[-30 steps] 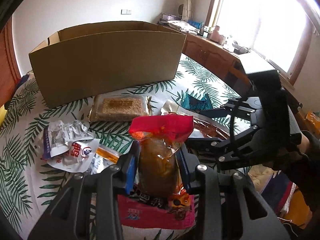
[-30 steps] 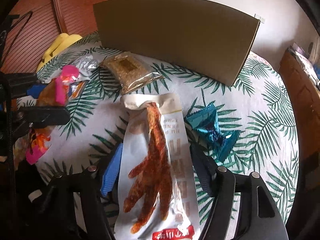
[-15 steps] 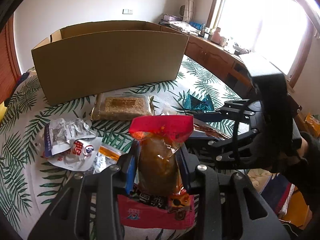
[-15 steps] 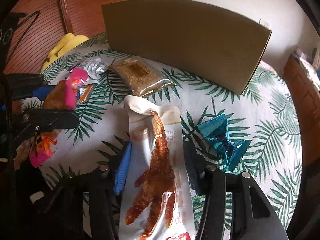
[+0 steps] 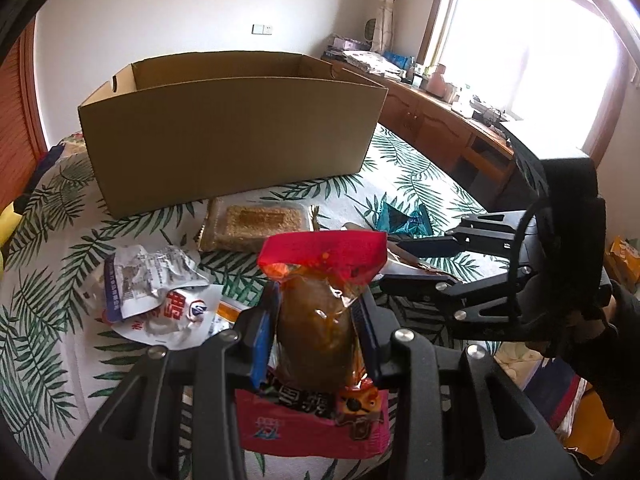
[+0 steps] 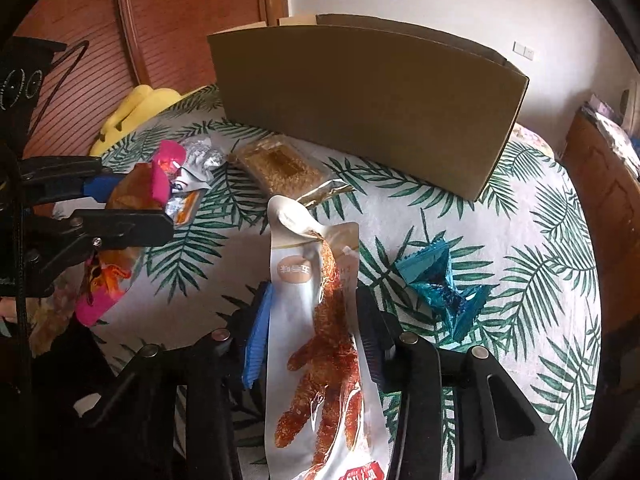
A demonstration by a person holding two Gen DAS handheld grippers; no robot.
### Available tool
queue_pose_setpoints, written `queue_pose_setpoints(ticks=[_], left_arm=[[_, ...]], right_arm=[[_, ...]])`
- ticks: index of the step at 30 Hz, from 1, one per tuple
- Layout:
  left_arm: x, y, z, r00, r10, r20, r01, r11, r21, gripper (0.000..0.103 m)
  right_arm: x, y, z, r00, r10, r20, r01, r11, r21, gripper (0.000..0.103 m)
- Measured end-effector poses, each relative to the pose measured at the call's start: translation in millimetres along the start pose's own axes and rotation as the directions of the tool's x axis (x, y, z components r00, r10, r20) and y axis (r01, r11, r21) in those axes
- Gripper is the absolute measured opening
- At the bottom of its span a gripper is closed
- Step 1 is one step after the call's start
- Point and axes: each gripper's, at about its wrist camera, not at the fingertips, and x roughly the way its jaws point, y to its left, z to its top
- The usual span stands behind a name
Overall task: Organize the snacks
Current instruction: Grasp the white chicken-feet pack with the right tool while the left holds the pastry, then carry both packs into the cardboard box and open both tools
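My left gripper (image 5: 316, 316) is shut on a red-topped pouch of brown snack (image 5: 320, 300) and holds it above the leaf-print cloth; it also shows in the right wrist view (image 6: 132, 188). My right gripper (image 6: 316, 300) is shut on a white chicken-foot snack pack (image 6: 320, 320), held above the cloth. An open cardboard box (image 5: 232, 128) stands at the back, also in the right wrist view (image 6: 372, 96). A flat pack of grain bars (image 5: 260, 224) lies in front of it.
Crumpled white and silver wrappers (image 5: 156, 292) lie at left. Blue foil packets (image 6: 440, 288) lie at right on the cloth. A yellow object (image 6: 136, 108) sits by the wooden wall. A wooden cabinet (image 5: 440, 128) runs under the window.
Both grippers have risen and moved toward the box with their packs still held; the box's open top now shows in the left wrist view.
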Motion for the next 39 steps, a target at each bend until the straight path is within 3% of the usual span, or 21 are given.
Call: queue_pose_setpoints(ticks=[9, 22, 39], left_arm=[[-9, 9, 23, 0.999, 0.003, 0.044, -0.003, 1.000, -0.007, 0.035], [-30, 36, 103, 0.985, 0.072, 0.156, -0.074, 0.997, 0.006, 0.035], [1, 95, 180, 0.976, 0.157, 0.149, -0.144, 0.985, -0.093, 0.035]], right_arm=[[-27, 3, 20, 0.997, -0.027, 0.070, 0.029, 0.999, -0.026, 0.041], [-53, -12, 96, 0.982, -0.088, 0.168, 0.098, 0.994, -0.052, 0.042], [-23, -32, 151, 0.975, -0.158, 0.157, 0.160, 0.987, 0.005, 0.043]])
